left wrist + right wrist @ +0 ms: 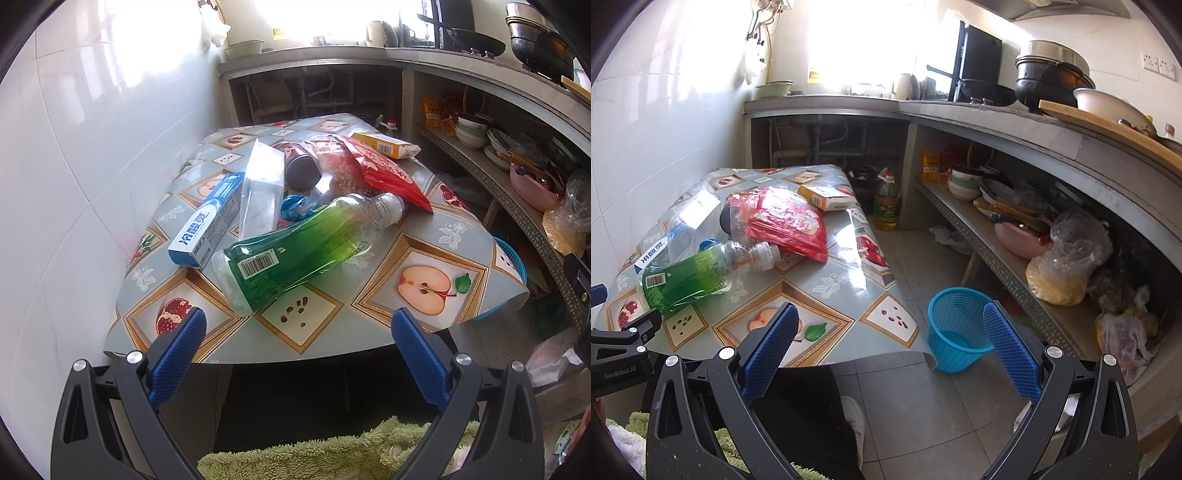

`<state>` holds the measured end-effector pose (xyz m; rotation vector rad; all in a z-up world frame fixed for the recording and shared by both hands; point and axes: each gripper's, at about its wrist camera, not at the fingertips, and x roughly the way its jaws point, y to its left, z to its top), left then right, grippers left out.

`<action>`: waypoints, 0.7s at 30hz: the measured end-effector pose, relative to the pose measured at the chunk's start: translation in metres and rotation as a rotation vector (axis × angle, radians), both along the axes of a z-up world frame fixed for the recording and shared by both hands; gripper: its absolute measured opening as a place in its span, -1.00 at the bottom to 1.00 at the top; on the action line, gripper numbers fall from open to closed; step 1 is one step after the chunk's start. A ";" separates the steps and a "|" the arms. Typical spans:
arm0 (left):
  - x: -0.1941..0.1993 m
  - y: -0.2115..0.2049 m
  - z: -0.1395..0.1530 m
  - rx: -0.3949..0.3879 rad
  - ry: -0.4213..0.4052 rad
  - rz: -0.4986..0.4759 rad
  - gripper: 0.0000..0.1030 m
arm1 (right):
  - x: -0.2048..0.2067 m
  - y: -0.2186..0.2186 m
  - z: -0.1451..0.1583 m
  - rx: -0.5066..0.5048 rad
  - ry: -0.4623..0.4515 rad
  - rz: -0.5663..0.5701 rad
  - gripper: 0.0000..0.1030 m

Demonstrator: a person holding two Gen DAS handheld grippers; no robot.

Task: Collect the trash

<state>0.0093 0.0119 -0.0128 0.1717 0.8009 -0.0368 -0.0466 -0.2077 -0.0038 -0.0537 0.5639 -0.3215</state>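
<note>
On the small table (369, 258), covered with a glossy fruit-pattern cloth, lies a clear plastic bottle (295, 251) with green liquid, on its side. Beside the bottle are a toothpaste box (207, 225), a crinkled red bag (384, 170), a dark can (303, 171) and a yellow carton (386, 144). Right of the table, a blue mesh basket (955, 328) stands on the tiled floor. Left gripper (298, 325) and right gripper (891, 325) are both wide apart, holding nothing.

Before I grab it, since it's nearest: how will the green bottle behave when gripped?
The green bottle lies on its side on the table, so it may roll if nudged. Its clear plastic looks thin and glossy, probably light, slippery, and crushable.
</note>
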 end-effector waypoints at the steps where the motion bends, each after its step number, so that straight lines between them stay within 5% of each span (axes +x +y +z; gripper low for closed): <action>1: 0.000 0.000 0.000 0.000 0.001 -0.001 0.92 | 0.000 0.000 0.000 0.001 0.001 -0.001 0.85; 21: 0.013 -0.002 -0.009 -0.009 0.042 -0.011 0.91 | 0.016 0.008 -0.007 0.010 0.026 0.018 0.85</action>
